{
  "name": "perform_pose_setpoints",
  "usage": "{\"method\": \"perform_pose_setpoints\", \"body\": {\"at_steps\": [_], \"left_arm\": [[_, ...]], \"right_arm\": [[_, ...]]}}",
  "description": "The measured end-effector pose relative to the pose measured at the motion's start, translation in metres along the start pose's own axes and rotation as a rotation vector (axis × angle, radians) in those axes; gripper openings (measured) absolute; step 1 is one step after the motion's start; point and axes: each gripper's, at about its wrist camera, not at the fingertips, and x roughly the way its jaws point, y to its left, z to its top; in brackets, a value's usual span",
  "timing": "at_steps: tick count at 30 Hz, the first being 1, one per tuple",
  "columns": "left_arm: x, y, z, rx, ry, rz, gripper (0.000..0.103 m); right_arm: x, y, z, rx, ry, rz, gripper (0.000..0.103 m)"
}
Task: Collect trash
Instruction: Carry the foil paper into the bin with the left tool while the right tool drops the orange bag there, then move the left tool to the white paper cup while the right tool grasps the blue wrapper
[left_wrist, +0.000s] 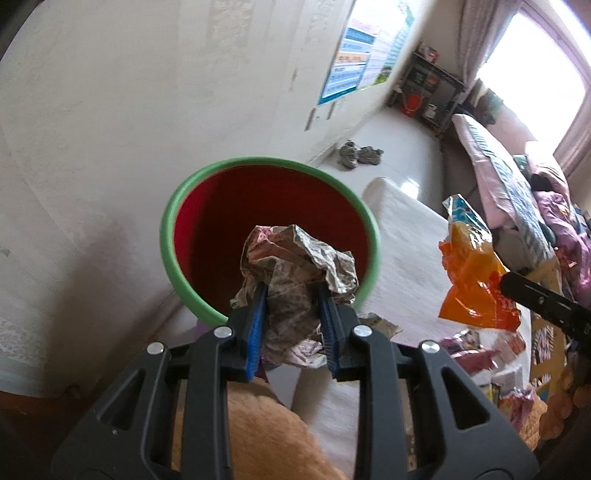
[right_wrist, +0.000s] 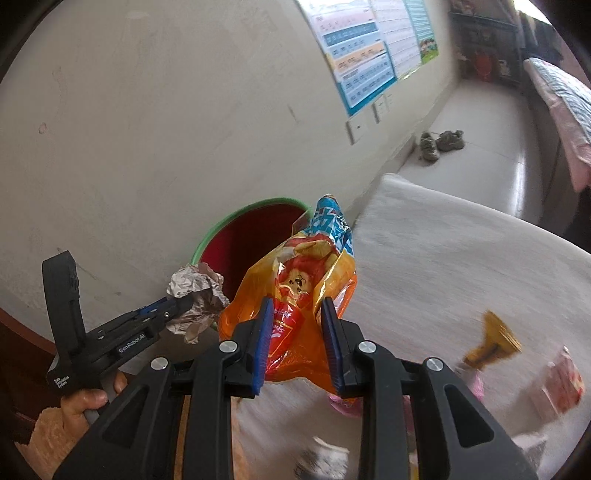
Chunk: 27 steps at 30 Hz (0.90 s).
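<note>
My left gripper (left_wrist: 291, 291) is shut on a crumpled ball of newspaper (left_wrist: 295, 258), held over the near rim of a red bin with a green rim (left_wrist: 166, 221). My right gripper (right_wrist: 297, 312) is shut on an orange and blue snack bag (right_wrist: 295, 280), a little to the right of the bin (right_wrist: 236, 236) and over the table's corner. In the right wrist view the left gripper (right_wrist: 181, 302) shows at lower left with the newspaper ball (right_wrist: 195, 291) in its blue pads, a hand on its handle. In the left wrist view the snack bag (left_wrist: 472, 273) hangs at right from the right gripper.
A white-covered table (right_wrist: 461, 258) carries more wrappers, a yellow one (right_wrist: 491, 339) and a red one (right_wrist: 561, 380). The bin stands on the floor against a pale wall (left_wrist: 110, 129). Shoes (left_wrist: 360, 153) lie by the wall; a bed (left_wrist: 509, 173) stands at the far right.
</note>
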Motion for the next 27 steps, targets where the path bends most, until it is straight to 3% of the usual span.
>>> {"method": "perform_pose_setpoints", "body": {"at_steps": [6,7,8,10,14,19,27], "left_arm": [[0.013,0.015,0.008,-0.045,0.013,0.029,0.028],[0.015,0.017,0.011,-0.051,0.005,0.047,0.034],[0.015,0.02,0.012,-0.058,-0.001,0.056,0.05],[0.013,0.024,0.013,-0.073,-0.021,0.064,0.064],[0.011,0.024,0.011,-0.048,-0.024,0.081,0.064],[0.009,0.012,0.004,-0.02,-0.004,0.049,0.064],[-0.002,-0.035,-0.02,0.047,0.046,-0.076,0.064]], "right_arm": [[0.034,0.02,0.021,-0.03,0.026,0.023,0.029],[0.038,0.022,0.024,-0.031,0.026,0.03,0.033],[0.04,0.023,0.026,-0.032,0.025,0.033,0.038],[0.041,0.025,0.031,-0.037,0.01,0.031,0.05],[0.033,0.023,0.03,-0.048,0.003,0.039,0.05],[0.004,0.016,0.018,-0.079,-0.017,0.018,0.05],[-0.064,-0.02,-0.022,-0.091,-0.039,-0.059,0.05]]}}
